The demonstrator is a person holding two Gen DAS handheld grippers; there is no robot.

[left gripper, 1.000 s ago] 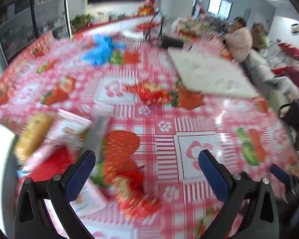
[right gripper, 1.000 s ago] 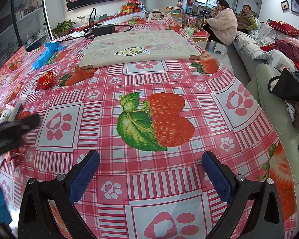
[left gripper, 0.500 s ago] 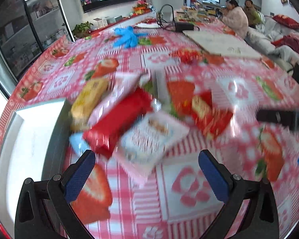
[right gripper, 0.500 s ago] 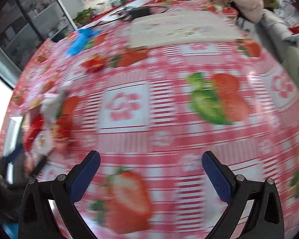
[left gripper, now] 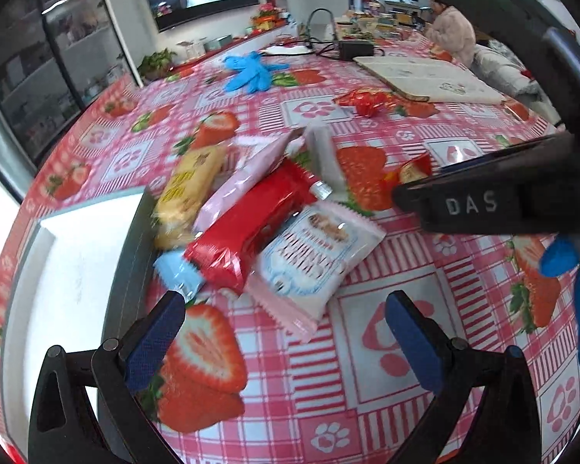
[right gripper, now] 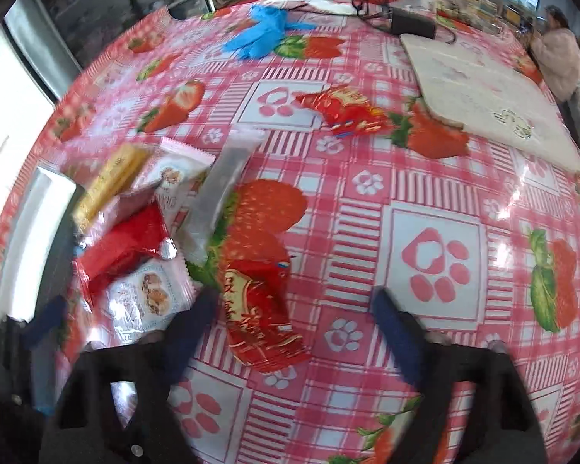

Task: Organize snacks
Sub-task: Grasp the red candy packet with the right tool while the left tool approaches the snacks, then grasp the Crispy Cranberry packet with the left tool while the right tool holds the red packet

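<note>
A pile of snack packets lies on the strawberry tablecloth beside a white tray [left gripper: 69, 270]. It holds a yellow packet [left gripper: 187, 189], a red packet [left gripper: 251, 228], a white-and-pink packet [left gripper: 313, 255] and a grey sachet [left gripper: 324, 158]. My left gripper [left gripper: 286, 340] is open and empty just in front of the pile. My right gripper [right gripper: 294, 332] is open, with a red packet with gold print [right gripper: 259, 309] lying flat between its fingers. Another red packet [right gripper: 340, 110] lies farther back. The right gripper's body shows in the left wrist view [left gripper: 483, 205].
Blue gloves [right gripper: 266, 34] lie at the far side of the table. A white padded mat [right gripper: 483, 89] covers the far right. A black power adapter [right gripper: 411, 25] with cables sits behind it. A person in a pink coat [left gripper: 450, 31] sits beyond the table.
Both grippers have swung left toward the snack pile and come closer to it. The right gripper now stands over the red gold-printed packet. Both stay open.
</note>
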